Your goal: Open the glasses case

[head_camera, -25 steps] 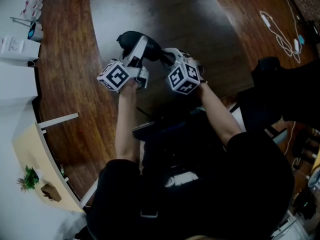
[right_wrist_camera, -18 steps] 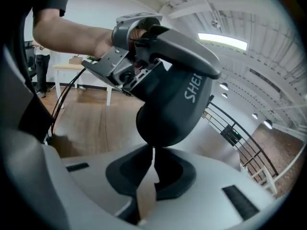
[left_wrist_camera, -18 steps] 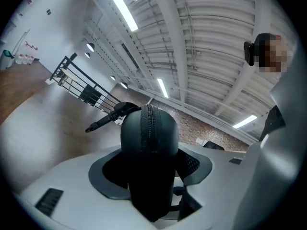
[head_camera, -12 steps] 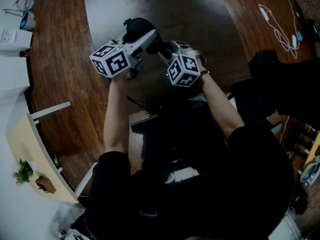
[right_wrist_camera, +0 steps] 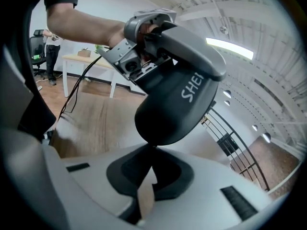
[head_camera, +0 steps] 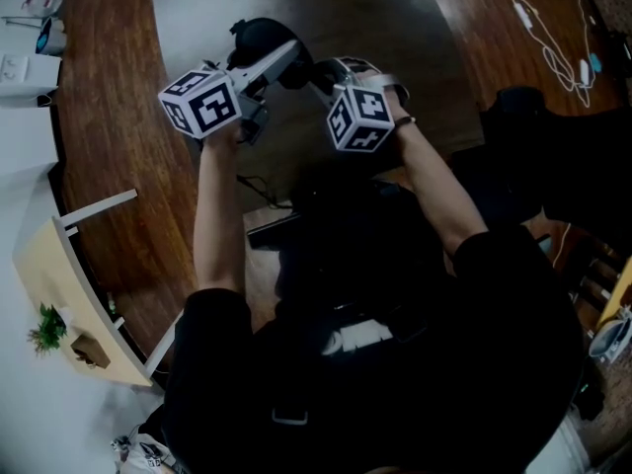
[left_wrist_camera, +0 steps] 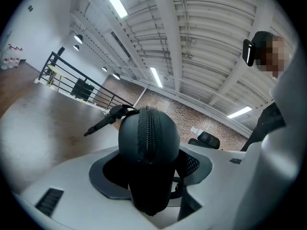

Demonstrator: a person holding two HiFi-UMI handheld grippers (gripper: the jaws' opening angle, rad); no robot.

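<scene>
Clamping rounded, matte, zippered glasses case (left_wrist_camera: 147, 152)

Wooden floor (head_camera: 109, 117), pale desk (head_camera: 49, 275), ceiling strip lights (left_wrist_camera: 112, 1)

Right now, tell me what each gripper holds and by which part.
Left gripper clamps the glasses case near one end. Right gripper: fingers shut at the case's other end; what they pinch, if anything, cannot be told.
</scene>
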